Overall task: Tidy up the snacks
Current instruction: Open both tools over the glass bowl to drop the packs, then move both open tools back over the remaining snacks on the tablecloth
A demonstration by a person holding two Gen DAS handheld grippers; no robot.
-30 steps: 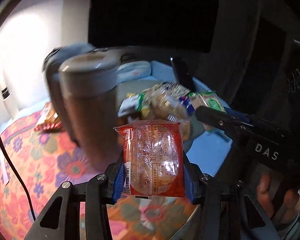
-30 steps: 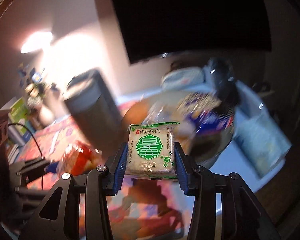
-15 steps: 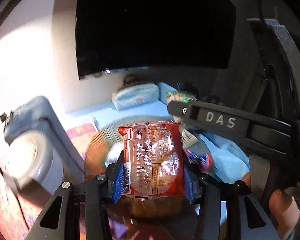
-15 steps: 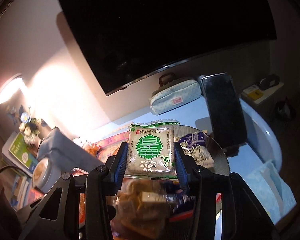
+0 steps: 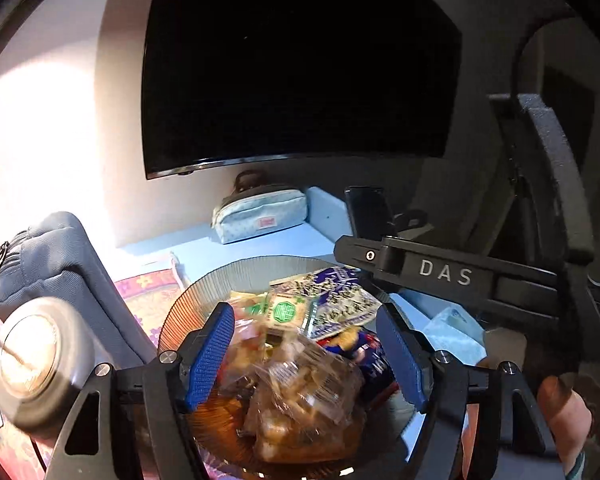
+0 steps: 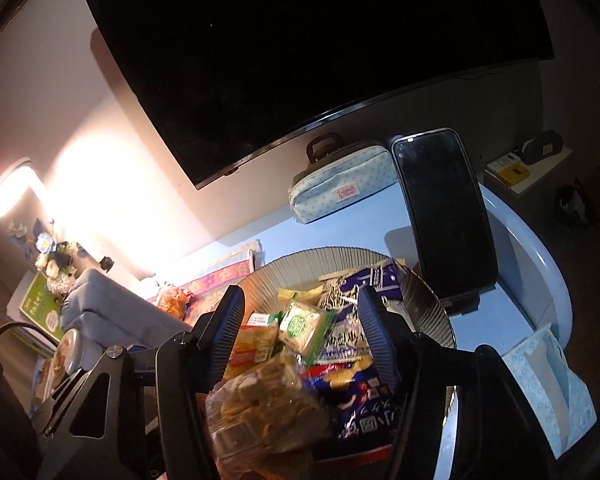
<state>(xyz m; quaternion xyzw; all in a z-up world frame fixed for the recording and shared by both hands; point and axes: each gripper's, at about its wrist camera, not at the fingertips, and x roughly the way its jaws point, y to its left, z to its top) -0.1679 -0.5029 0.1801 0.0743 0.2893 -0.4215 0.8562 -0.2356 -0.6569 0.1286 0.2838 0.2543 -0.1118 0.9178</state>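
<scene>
— Where are the two tools right now?

— Both hang over the ribbed glass bowl (image 5: pixel 204 296). The left tool (image 5: pixel 306 350) has its blue pads spread wide with nothing between them. The right tool (image 6: pixel 300 334) stands apart too, empty, its ridged pads on either side of the heap.

— And the snacks?

— Piled in the bowl. A small green-and-white packet (image 6: pixel 302 326) lies on top near the middle, tilted. Beside it, toward the bowl's right rim, sits a blue-and-white bag (image 6: pixel 362 308). On the bowl's near side is a clear bag of brown crackers (image 6: pixel 264 408), blurred, with a yellow pack (image 6: pixel 254 346) just behind it on the left. One more snack, orange (image 6: pixel 172 300), lies outside the bowl, to its left, on the flowered mat (image 6: pixel 224 276).

— What surrounds the bowl?

— It rests on a pale blue desk (image 6: pixel 340 232). Behind the bowl, against the wall, a dotted pencil case (image 6: pixel 340 188). To the bowl's right a dark phone (image 6: pixel 444 216) stands propped up; nearer, a blue tissue pack (image 6: pixel 548 384). Left of the bowl, a grey-blue pouch (image 5: pixel 56 256) and a round lidded container (image 5: pixel 32 360). A big black screen (image 5: pixel 296 60) hangs above it all.
</scene>
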